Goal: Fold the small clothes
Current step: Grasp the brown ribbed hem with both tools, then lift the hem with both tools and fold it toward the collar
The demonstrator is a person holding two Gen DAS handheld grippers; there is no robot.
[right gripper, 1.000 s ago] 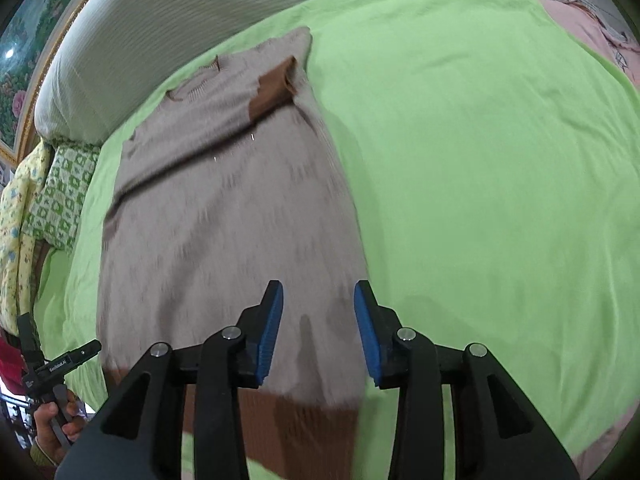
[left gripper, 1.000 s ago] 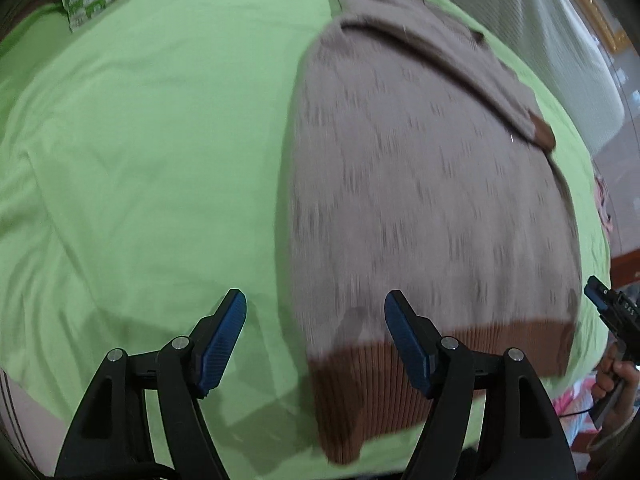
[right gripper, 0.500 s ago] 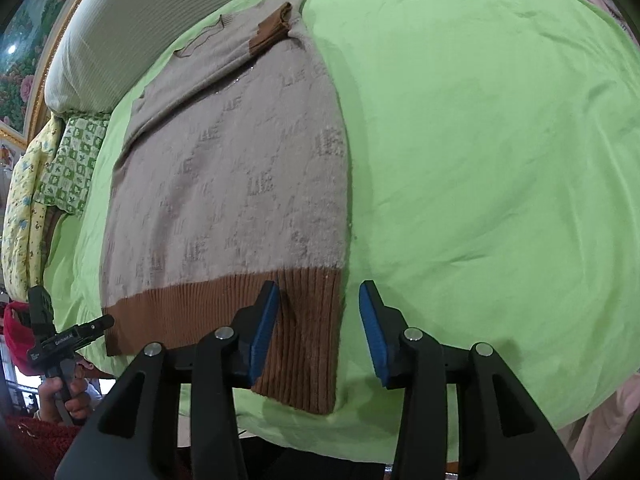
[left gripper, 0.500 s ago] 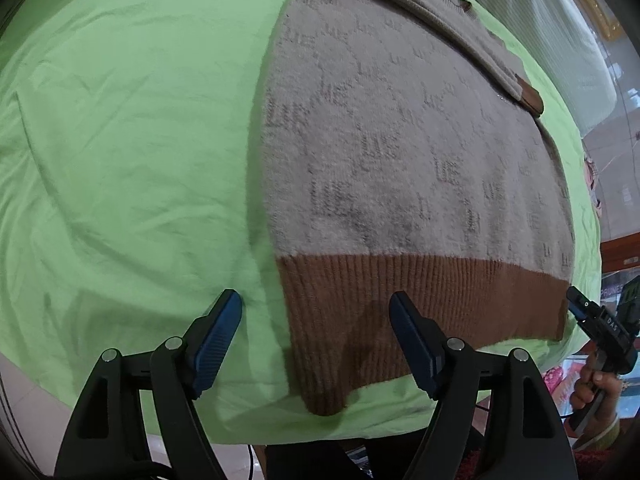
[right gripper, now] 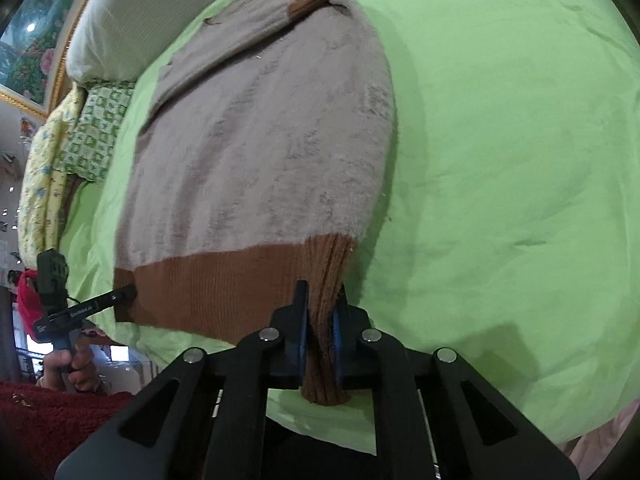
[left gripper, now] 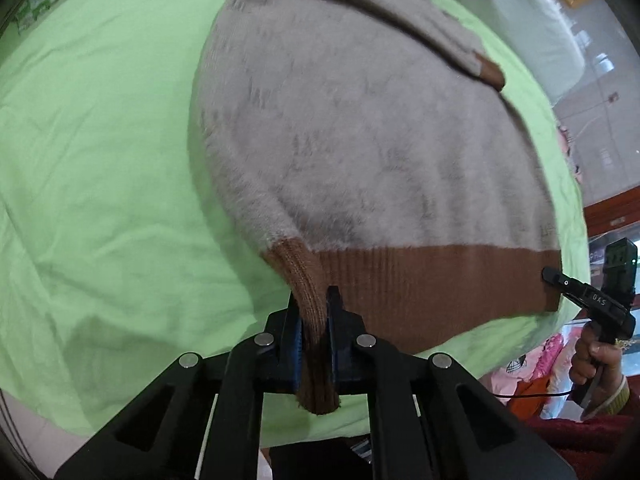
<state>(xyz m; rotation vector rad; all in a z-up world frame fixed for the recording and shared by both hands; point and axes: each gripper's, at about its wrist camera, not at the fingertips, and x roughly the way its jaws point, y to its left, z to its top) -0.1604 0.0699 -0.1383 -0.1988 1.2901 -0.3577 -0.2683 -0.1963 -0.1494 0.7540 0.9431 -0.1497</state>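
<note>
A beige knit sweater [left gripper: 380,140] with a brown ribbed hem [left gripper: 440,280] lies flat on the green sheet [left gripper: 100,160], one sleeve folded across its top. My left gripper [left gripper: 313,304] is shut on the hem's left corner, which bunches up between the blue pads. In the right wrist view my right gripper [right gripper: 320,300] has the hem's [right gripper: 220,280] right corner between its pads; its jaws are closing and pressing the knit. Each view shows the other gripper at the far hem corner: the right gripper [left gripper: 560,280], the left gripper [right gripper: 120,294].
The bed's near edge runs just below the hem. A white pillow [right gripper: 120,20], a green patterned pillow [right gripper: 96,128] and a yellow blanket [right gripper: 40,168] lie at the head end. A person's hand [left gripper: 596,356] and red sleeve [right gripper: 48,412] show by the edge.
Both grippers came down to the sweater's hem and went from wide open to closed on its two lower corners. The hem corners now bunch up between the pads.
</note>
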